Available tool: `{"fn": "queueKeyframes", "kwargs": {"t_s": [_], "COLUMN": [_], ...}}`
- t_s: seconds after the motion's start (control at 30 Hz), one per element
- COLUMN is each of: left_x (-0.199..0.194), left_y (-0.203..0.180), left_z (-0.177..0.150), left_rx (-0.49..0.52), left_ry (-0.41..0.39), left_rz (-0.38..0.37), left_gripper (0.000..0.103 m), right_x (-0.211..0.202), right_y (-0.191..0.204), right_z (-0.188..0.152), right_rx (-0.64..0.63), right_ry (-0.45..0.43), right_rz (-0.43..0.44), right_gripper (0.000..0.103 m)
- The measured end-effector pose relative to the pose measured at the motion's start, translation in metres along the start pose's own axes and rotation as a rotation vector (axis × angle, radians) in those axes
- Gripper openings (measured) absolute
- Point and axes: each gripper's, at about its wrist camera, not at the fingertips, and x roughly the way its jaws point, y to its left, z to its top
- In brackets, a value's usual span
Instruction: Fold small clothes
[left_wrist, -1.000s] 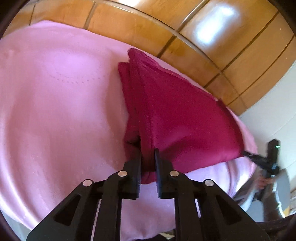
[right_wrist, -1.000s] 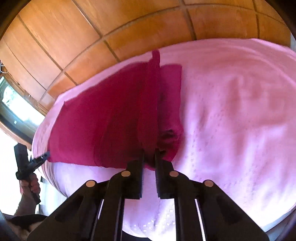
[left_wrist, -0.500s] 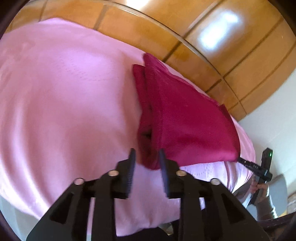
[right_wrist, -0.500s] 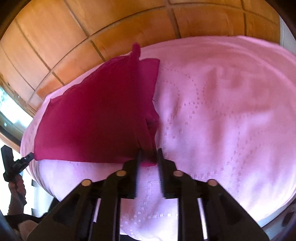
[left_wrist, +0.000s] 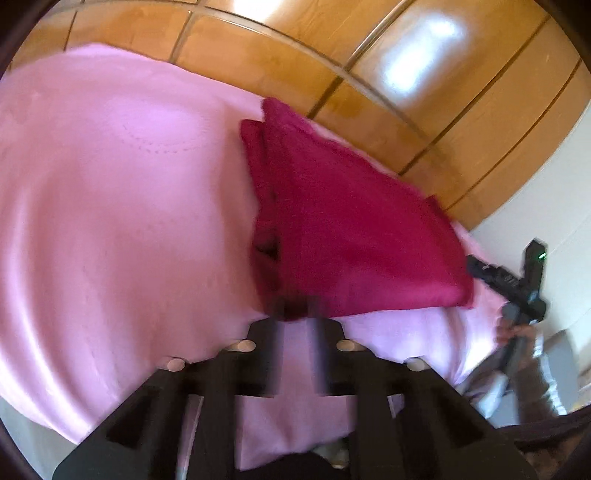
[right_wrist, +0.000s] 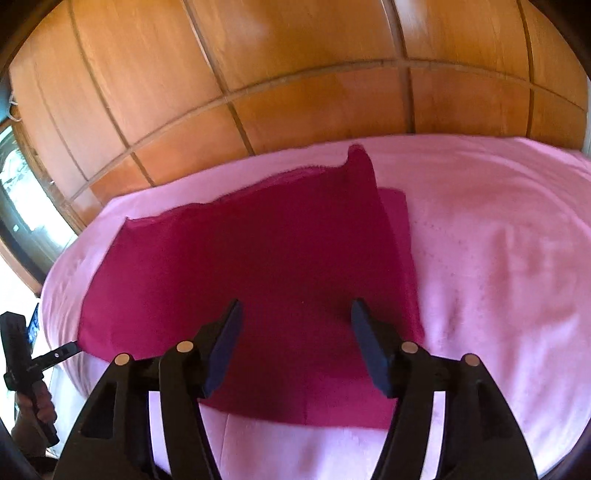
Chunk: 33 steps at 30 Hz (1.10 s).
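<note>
The crimson cloth lies folded flat on the pink bedcover, toward the side of the bed nearest the wooden panelled wall. Its far edge runs close to the bedcover's far edge; a narrower lower layer shows along one side. A broad stretch of bare bedcover lies open beside the cloth. No writing or label is legible.

The right gripper hangs over the cloth's near portion, its jaws spread wide with nothing clamped; they have just been opening, whereas a second ago they pinched the cloth's near corner. The left gripper is motion-blurred at the cloth's near corner, its jaws drawn nearly together after just closing. Whether fabric is pinched cannot be told. A hand grips the other tool's handle at the bed's edge.
</note>
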Motion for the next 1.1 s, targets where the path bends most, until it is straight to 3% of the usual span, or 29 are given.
{"fn": "queueKeyframes", "kwargs": {"t_s": [0.07,0.2,0.3,0.37,0.5,0.57,0.6,0.63,0.7,0.77,0.8,0.87,0.93,1.0,1.07,1.1], "left_x": [0.003,-0.001,-0.015,-0.024,-0.014,0.002,0.014,0.022,0.043,0.056,0.065,0.075,0.081,0.078,0.073,0.068], "left_y": [0.005,0.010,0.018,0.023,0.017,0.010,0.005,0.003,-0.003,0.000,0.003,0.014,0.024,0.021,0.015,0.010], "left_z": [-0.003,-0.010,0.001,0.023,0.059,0.071,0.078,0.081,0.090,0.092,0.094,0.090,0.083,0.082,0.083,0.084], "left_rx": [-0.001,-0.014,-0.089,-0.109,-0.077,-0.055,-0.053,-0.049,-0.038,-0.037,-0.044,-0.062,-0.112,-0.101,-0.089,-0.080], "left_ry": [0.016,0.031,-0.011,-0.072,-0.102,-0.078,-0.065,-0.057,-0.039,-0.021,-0.008,-0.006,-0.021,-0.039,-0.051,-0.073], "left_rz": [0.032,0.045,-0.007,0.003,0.032,0.064,0.077,0.074,0.140,0.190,0.227,0.282,0.267,0.293,0.359,0.388], "left_gripper": [0.008,0.008,0.010,0.027,0.029,0.052,0.054,0.054,0.053,0.023,0.020,0.019,0.019,0.024,0.041,0.042], "right_x": [0.014,0.011,0.005,-0.001,-0.010,-0.010,-0.008,-0.006,-0.001,0.007,0.013,0.031,0.055,0.069,0.068,0.066], "right_y": [-0.010,-0.013,-0.008,-0.001,0.016,0.021,0.023,0.024,0.027,0.028,0.027,0.022,0.010,0.001,0.006,0.008], "right_z": [-0.005,-0.012,-0.010,-0.005,0.011,0.018,0.024,0.027,0.036,0.043,0.047,0.051,0.050,0.043,0.042,0.042], "right_rx": [0.027,0.022,0.010,-0.001,-0.033,-0.035,-0.037,-0.038,-0.039,-0.043,-0.046,-0.031,0.007,0.011,-0.009,-0.018], "right_ry": [0.029,0.000,0.004,-0.004,-0.054,-0.072,-0.077,-0.078,-0.085,-0.089,-0.090,-0.066,-0.003,-0.020,-0.033,-0.033], "right_rz": [0.000,0.013,0.007,0.002,-0.005,-0.001,0.001,0.000,-0.001,-0.005,-0.015,-0.050,-0.088,-0.064,-0.081,-0.084], "right_gripper": [0.058,0.059,0.063,0.073,0.077,0.080,0.080,0.080,0.082,0.083,0.083,0.084,0.084,0.088,0.089,0.089]}}
